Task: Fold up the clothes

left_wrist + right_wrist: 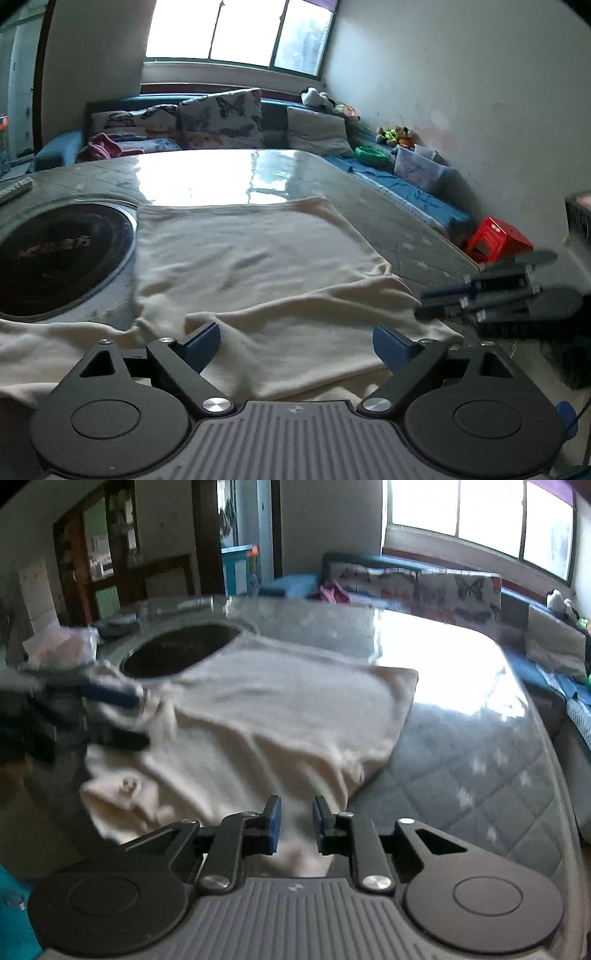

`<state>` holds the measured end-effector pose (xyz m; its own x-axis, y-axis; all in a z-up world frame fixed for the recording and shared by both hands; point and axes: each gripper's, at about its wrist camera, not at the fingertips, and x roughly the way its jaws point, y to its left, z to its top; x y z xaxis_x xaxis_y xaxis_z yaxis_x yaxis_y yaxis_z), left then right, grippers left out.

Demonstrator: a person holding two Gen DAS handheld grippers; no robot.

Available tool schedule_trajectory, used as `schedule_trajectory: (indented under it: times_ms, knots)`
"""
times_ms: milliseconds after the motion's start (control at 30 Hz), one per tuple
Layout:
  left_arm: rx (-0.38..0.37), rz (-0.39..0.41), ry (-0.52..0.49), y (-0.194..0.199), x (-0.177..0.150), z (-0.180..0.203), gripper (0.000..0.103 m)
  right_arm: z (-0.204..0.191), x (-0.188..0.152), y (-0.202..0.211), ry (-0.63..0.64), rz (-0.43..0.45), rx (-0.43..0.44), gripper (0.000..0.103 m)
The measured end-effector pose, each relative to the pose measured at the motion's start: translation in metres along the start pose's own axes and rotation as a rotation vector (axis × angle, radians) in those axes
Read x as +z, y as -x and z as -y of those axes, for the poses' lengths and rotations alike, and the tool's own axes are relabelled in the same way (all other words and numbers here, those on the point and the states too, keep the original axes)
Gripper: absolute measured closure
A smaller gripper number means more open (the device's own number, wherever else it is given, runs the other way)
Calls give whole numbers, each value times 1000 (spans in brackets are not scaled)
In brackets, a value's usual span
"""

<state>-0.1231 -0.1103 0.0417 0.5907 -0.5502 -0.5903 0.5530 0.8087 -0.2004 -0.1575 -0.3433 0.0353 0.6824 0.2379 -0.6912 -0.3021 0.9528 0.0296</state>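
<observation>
Two tools flank the cream garment (258,258): left tool (295,341) spread wide over its near edge, right tool (296,823) nearly closed, pinching cloth.

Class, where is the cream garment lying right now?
The cream garment lies spread on the glossy table, its left edge beside the round black hob in the left wrist view, with the sofa beyond.

Cream garment (258,266), wrinkled, partly folded, flat on the glossy table, overlapping its dark inset.
</observation>
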Motion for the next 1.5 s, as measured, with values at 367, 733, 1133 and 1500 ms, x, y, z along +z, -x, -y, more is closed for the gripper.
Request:
schedule_trajectory:
  times_ms: [367, 733, 1133, 1500]
  knots:
    - [-132, -53, 59, -16, 0, 4, 0, 7, 11, -32, -17, 18, 33, 77]
    - [-64, -73, 159, -21, -4, -21, 0, 7, 12, -36, 7, 18, 46, 68]
    - [-6, -34, 187, -13, 0, -33, 0, -3, 16, -40, 40, 24, 44, 51]
    - [384, 120, 326, 53, -13, -90, 0, -27, 28, -41, 90, 49, 93, 36]
